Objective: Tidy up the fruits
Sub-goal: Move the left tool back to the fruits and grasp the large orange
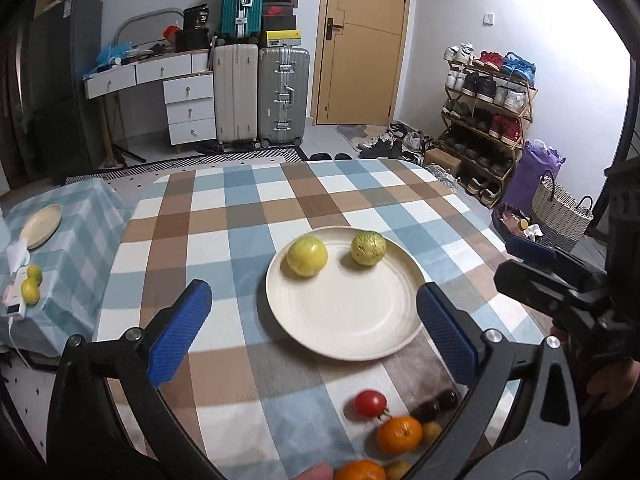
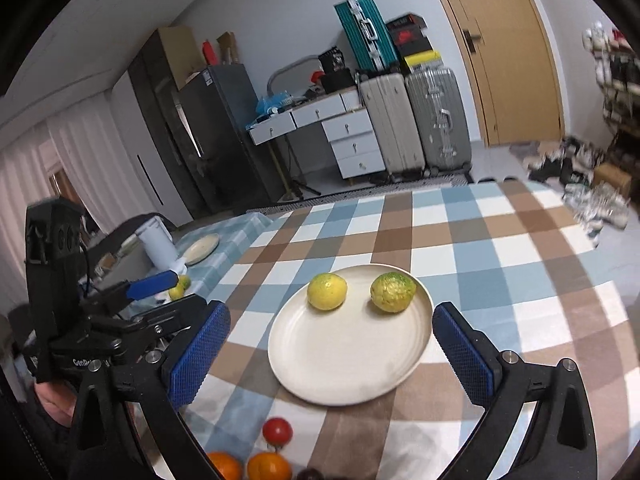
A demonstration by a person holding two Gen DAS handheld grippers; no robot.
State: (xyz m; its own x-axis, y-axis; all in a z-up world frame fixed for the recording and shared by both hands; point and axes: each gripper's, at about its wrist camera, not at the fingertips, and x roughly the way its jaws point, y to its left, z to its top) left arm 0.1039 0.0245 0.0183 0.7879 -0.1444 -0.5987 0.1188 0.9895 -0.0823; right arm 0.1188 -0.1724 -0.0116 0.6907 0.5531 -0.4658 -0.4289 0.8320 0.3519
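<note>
A cream plate (image 1: pixel 352 320) (image 2: pixel 340 360) lies on the checked tablecloth and holds two yellow-green lemons (image 1: pixel 307 256) (image 1: pixel 368 248) (image 2: pixel 327 291) (image 2: pixel 393 292) at its far side. Nearer me lie a red tomato (image 1: pixel 371 403) (image 2: pixel 277 431), oranges (image 1: pixel 399 434) (image 2: pixel 269 466), small yellow fruits and dark dates (image 1: pixel 436 404). My left gripper (image 1: pixel 316 332) is open and empty above the plate's near left. My right gripper (image 2: pixel 330 356) is open and empty, straddling the plate. Each gripper shows at the edge of the other's view.
A side table at left carries a second cream plate (image 1: pixel 41 226) (image 2: pixel 201 249), two small lemons (image 1: pixel 30 284) and a white device. Suitcases (image 1: pixel 260 96), a drawer desk, a door, a shoe rack (image 1: pixel 484 120) and a wicker basket (image 1: pixel 560 208) stand beyond the table.
</note>
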